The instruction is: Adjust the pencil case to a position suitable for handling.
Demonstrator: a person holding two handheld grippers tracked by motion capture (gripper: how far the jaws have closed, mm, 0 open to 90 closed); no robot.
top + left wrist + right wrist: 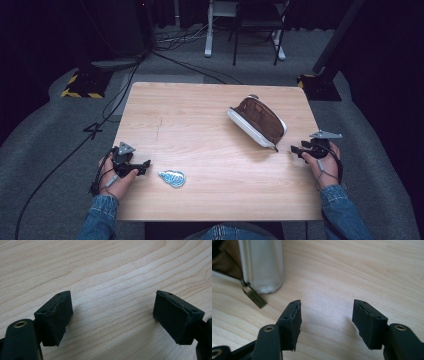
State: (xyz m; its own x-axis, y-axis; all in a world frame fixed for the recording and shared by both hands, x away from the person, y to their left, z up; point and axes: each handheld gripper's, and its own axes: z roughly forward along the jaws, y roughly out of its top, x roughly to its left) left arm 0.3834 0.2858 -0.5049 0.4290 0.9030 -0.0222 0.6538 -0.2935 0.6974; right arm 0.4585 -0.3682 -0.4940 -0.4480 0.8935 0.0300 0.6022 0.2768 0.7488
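A white pouch [257, 121] with a brown lining lies unzipped on the right half of the wooden table [210, 110]. Its corner [265, 270] and metal zip pull [254, 297] show at the upper left of the right gripper view. A small blue and white packet [172, 178] lies near the front left. My left gripper [145, 165] rests at the table's left front, open, jaws pointing right toward the packet, bare wood between its pads [60, 315]. My right gripper [295, 149] sits at the right edge, open, just short of the pouch's near corner.
Beyond the table stand a white desk leg [209, 30] and a dark chair frame [255, 27]. Cables [120, 90] trail over the grey carpet at the left. A yellow and black striped base [80, 87] sits at the far left, a dark stand base [320, 82] at the far right.
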